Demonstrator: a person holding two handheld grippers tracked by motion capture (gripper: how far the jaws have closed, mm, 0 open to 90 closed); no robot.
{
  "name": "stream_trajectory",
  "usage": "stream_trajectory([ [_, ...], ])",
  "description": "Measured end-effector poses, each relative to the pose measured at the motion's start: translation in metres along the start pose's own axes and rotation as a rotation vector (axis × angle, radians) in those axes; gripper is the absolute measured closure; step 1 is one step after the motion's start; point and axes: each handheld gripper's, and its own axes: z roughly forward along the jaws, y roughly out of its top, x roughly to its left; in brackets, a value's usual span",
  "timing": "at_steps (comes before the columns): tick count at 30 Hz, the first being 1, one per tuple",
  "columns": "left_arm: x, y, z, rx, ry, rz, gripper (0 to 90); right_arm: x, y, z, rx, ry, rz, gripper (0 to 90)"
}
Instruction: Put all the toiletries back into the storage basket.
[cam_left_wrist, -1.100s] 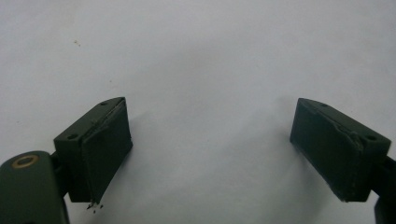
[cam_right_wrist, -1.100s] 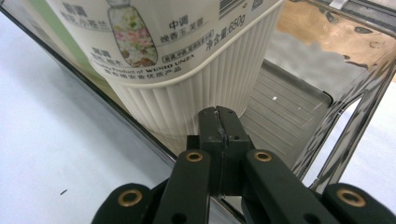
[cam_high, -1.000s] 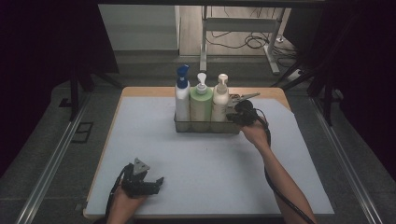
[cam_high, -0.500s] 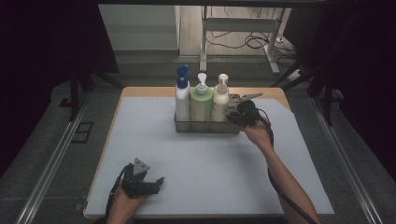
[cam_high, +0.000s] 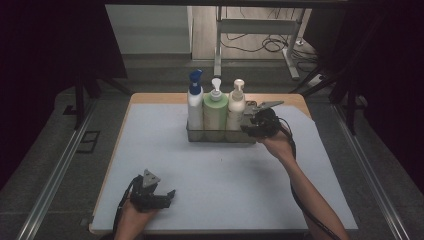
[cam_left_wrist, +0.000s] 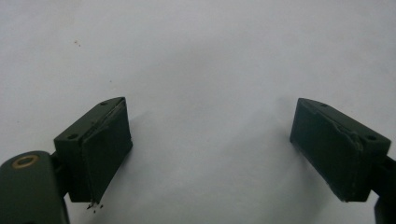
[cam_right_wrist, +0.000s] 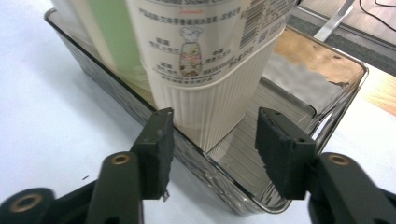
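Note:
A clear tray (cam_high: 220, 136) at the back of the table holds three pump bottles in a row: a blue-capped white one (cam_high: 195, 105), a green one (cam_high: 215, 112) and a cream one (cam_high: 236, 107). My right gripper (cam_high: 247, 128) is at the tray's right end. In the right gripper view its jaws (cam_right_wrist: 215, 119) have just been opening and now straddle the tray's near wall (cam_right_wrist: 219, 182) without pressing on it. The cream bottle (cam_right_wrist: 205, 60) stands just beyond them. My left gripper (cam_high: 169, 197) rests near the front left of the table, open (cam_left_wrist: 210, 126) over bare mat.
A pale mat (cam_high: 225, 175) covers the wooden table (cam_high: 150, 98). The right part of the tray (cam_right_wrist: 299, 79) holds no bottle. Behind the table stand a metal frame (cam_high: 220, 45) and floor cables (cam_high: 270, 44). Rails (cam_high: 55, 170) run along both sides.
The right hand has shifted only slightly at the tray's right end. The left gripper has stayed where it was.

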Motion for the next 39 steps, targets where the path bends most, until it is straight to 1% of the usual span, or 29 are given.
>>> stream_trajectory([
  [2,0.000,0.000,0.000,0.000,0.000,0.000,12.0,0.001,-0.001,-0.002,0.004,0.005,-0.006,40.2],
  [4,0.000,0.000,0.000,0.000,-0.001,0.000,12.0,0.003,-0.002,-0.005,0.002,0.002,-0.013,34.9],
  [6,0.000,0.000,0.000,0.000,0.000,0.000,12.0,0.004,-0.003,-0.008,0.005,0.003,-0.020,33.7],
  [9,0.000,0.000,0.000,-0.001,0.000,0.001,12.0,0.006,-0.005,-0.012,0.009,0.011,-0.029,30.0],
  [11,0.000,0.000,0.000,-0.001,0.000,0.000,12.0,0.009,-0.006,-0.015,0.008,0.008,-0.044,26.3],
  [14,0.000,0.000,0.000,0.000,0.000,0.000,12.0,0.011,-0.008,-0.020,0.013,0.016,-0.052,25.1],
  [17,0.000,0.000,0.000,0.000,0.000,0.000,12.0,0.015,-0.011,-0.025,0.031,0.014,-0.069,24.1],
  [23,0.000,0.000,0.000,0.002,0.000,0.001,12.0,0.022,-0.017,-0.038,0.021,0.027,-0.088,21.9],
  [27,0.000,0.000,0.000,0.002,0.001,0.003,12.1,0.027,-0.022,-0.045,0.030,0.030,-0.096,20.2],
  [34,0.000,0.000,0.000,0.002,0.003,0.005,12.2,0.031,-0.035,-0.059,0.019,0.038,-0.083,16.6],
  [39,0.000,0.001,0.000,0.004,0.004,0.006,12.3,0.032,-0.047,-0.069,0.027,0.045,-0.079,14.0],
])
